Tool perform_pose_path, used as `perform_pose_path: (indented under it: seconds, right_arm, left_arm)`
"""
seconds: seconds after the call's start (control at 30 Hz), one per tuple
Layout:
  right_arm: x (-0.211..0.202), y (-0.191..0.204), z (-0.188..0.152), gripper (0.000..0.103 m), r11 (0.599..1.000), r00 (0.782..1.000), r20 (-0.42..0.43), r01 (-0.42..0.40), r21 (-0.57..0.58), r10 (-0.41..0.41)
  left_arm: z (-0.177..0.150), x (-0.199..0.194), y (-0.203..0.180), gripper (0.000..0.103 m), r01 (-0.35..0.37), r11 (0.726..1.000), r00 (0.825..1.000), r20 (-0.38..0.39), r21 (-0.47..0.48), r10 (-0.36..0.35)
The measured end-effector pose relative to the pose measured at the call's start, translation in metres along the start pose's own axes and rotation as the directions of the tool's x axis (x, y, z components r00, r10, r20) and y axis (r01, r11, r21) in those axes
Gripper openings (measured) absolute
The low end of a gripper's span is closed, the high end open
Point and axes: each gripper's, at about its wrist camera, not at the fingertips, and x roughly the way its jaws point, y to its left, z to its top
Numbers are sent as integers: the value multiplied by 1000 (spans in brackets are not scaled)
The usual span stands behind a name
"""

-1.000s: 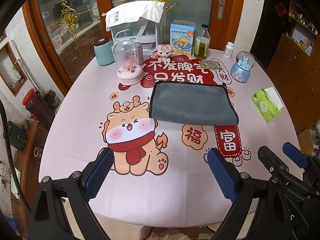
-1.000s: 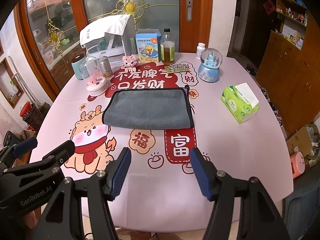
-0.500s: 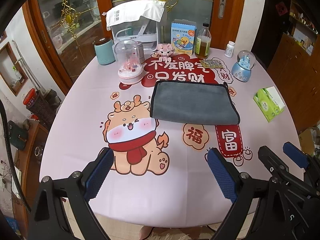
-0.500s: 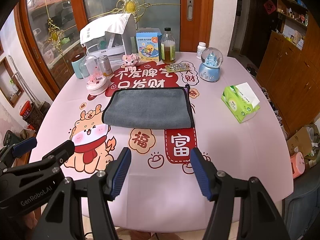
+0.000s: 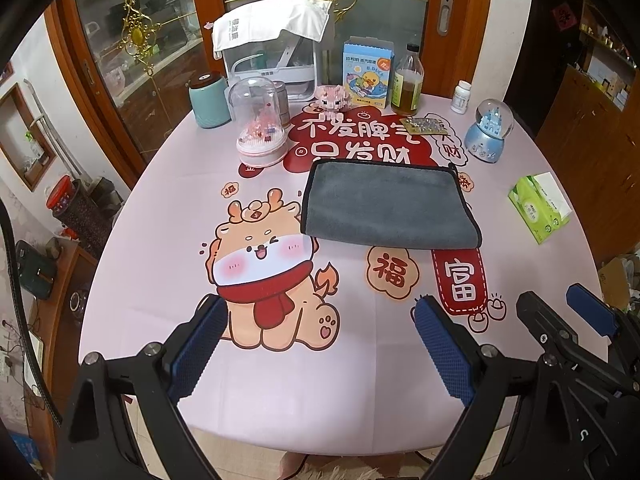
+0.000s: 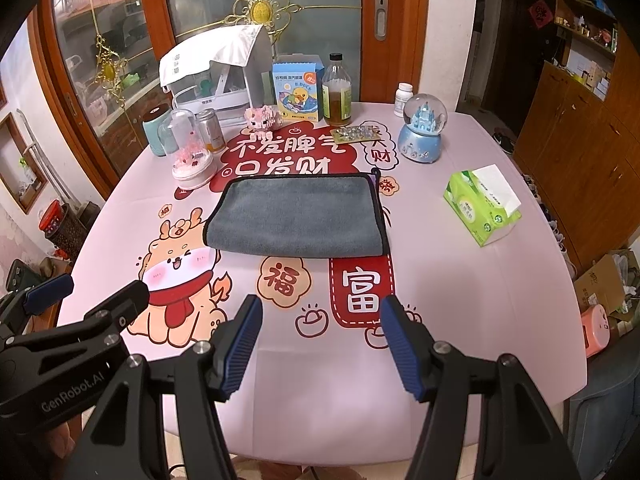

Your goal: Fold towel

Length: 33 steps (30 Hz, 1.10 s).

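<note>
While both of my grippers hang over the near edge of the table, neither holds anything: the left gripper (image 5: 320, 344) has its jaws spread wide, and the right gripper (image 6: 320, 340) is likewise parted and empty. The towel (image 6: 296, 216) lies well ahead of both, flat on the middle of the table (image 6: 460, 300), grey with a dark trim, and it looks already doubled over once, its rounded fold toward me, though I cannot be sure from this angle.

What worries me is the reach. If I close on only the top layer, the fold will come out skewed; if I dig too low, I think I pinch the pink printed tablecloth (image 5: 160, 240) along with the towel and drag it. That cloth carries a crowd of things at the far side: a domed ornament (image 5: 262, 128) just beyond the towel's left far corner, a glass bottle (image 5: 408, 82), a snow globe (image 5: 489, 132), a blue carton (image 5: 368, 74), a small white pill bottle (image 5: 462, 97), a teal canister (image 5: 209, 100). A tug could topple the bottle or the globe. A blister pack (image 6: 356, 134) lies close behind the towel's far edge, and a sweeping lift may knock it. The tissue pack (image 6: 484, 208) to my right sits well apart.

Beyond the table stand a wood-framed glass door (image 6: 312, 12) with gold ornament, and wooden cabinets (image 6: 580, 128) on the right.
</note>
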Motion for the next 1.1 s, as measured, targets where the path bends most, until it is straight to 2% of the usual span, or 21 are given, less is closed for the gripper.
perform_pose_path:
  seconds: [1.1]
  right_arm:
    - [6, 5, -4, 62, 1000, 1000, -12, 0, -4, 0]
  left_arm:
    - [-5, 4, 7, 94, -3, 1000, 1000, -9, -1, 3]
